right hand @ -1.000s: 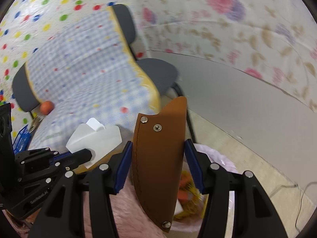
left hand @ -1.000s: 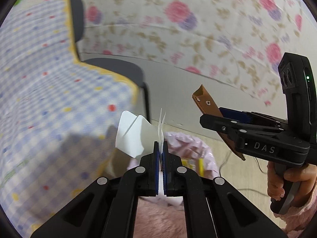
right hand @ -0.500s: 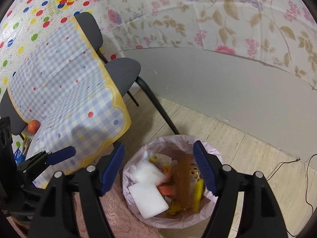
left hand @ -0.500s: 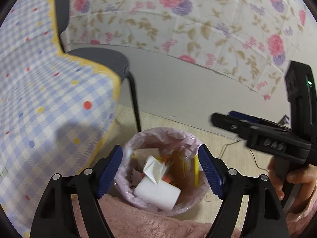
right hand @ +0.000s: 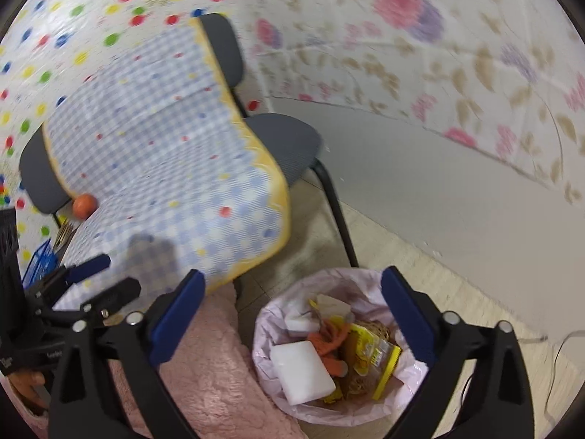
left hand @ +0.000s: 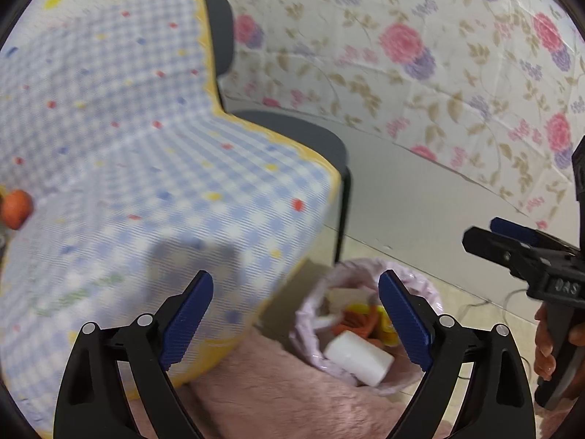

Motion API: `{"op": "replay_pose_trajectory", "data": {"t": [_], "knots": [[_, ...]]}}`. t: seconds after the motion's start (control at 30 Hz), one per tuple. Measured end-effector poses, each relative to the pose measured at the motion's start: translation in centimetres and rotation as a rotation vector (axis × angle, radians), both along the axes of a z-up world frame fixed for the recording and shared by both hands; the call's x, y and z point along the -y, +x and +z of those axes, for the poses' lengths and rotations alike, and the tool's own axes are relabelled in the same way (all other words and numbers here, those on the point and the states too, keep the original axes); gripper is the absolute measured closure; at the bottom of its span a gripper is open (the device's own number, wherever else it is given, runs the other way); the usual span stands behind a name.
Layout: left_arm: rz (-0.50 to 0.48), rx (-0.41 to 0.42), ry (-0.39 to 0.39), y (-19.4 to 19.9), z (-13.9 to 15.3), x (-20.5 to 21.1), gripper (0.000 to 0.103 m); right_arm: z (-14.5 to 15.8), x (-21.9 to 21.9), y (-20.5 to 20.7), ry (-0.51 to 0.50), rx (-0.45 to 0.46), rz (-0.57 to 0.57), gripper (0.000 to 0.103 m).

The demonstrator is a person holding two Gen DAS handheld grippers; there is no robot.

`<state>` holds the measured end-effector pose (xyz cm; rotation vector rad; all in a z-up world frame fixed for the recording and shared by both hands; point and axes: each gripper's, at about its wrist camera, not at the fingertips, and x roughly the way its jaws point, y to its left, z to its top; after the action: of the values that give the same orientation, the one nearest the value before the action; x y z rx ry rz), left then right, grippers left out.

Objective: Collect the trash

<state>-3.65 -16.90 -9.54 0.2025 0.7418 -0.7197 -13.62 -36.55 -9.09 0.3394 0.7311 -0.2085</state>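
Note:
A bin lined with a pink bag (right hand: 263, 329) stands on the floor beside the table, holding a white block (right hand: 301, 371), a yellow wrapper (right hand: 373, 358), an orange scrap (right hand: 329, 340) and paper. My right gripper (right hand: 292, 281) hovers above it, jaws opening wide with nothing between them. In the left wrist view the bin (left hand: 351, 267) and the white block (left hand: 356, 356) lie low and right. My left gripper (left hand: 295, 285) is also opening and empty, spanning the table corner and the bin. Each gripper shows in the other's view: right gripper (left hand: 479, 232), left gripper (right hand: 122, 274).
A table with a blue checked cloth (left hand: 146, 146) fills the left, with an orange fruit (right hand: 84, 205) and a blue basket (right hand: 40, 259) on it. A grey chair (right hand: 285, 139) stands behind the bin. Pink fluffy fabric (left hand: 274, 384) lies below the grippers. A cable (right hand: 548, 340) runs along the floor.
The left gripper let go of the white paper and the right let go of the brown sheath; both dropped into the bin. Both pairs of jaws have spread wide.

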Motion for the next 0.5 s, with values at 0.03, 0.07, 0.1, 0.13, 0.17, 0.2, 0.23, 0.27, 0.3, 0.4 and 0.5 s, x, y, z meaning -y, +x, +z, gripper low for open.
{"op": "replay_pose_trajectory", "data": {"t": [0.03,0.07,0.1,0.13,0.17,0.2,0.23,0.27,0.3,0.4,0.5], "knots": [[0.016,0.009,-0.003,0.1,0.5,-0.7,0.012,0.5,-0.7,0.3,-0.02,0.006,0.018,0.006],[0.039,0.018,-0.003,0.2,1.0,-1.4,0.012,1.1,-1.6,0.7,-0.04,0.014,0.039,0.006],[0.064,0.026,0.006,0.3,1.5,-2.1,0.012,1.5,-2.2,1.0,-0.05,0.021,0.056,0.006],[0.096,0.033,0.022,0.5,2.0,-3.0,0.011,2.0,-3.0,1.5,-0.062,0.03,0.083,0.006],[0.119,0.04,0.029,0.7,2.3,-3.6,0.011,2.6,-3.8,1.9,-0.071,0.039,0.108,0.006],[0.158,0.047,0.04,0.9,2.7,-4.7,0.011,3.1,-4.6,2.4,-0.076,0.048,0.134,0.006],[0.196,0.048,0.051,1.2,3.1,-5.7,0.011,3.6,-5.3,2.8,-0.08,0.055,0.159,0.006],[0.218,0.048,0.055,1.3,3.3,-6.4,0.011,4.1,-6.2,3.4,-0.084,0.068,0.189,0.006],[0.245,0.044,0.05,1.5,3.7,-7.5,0.01,4.6,-6.9,3.7,-0.086,0.076,0.21,0.006],[0.313,0.043,0.049,2.0,4.6,-10.0,0.009,6.2,-9.1,5.1,-0.088,0.095,0.286,0.006],[0.38,0.05,0.057,2.3,5.5,-12.1,0.009,8.0,-10.8,5.7,-0.111,0.135,0.32,0.006]]}}
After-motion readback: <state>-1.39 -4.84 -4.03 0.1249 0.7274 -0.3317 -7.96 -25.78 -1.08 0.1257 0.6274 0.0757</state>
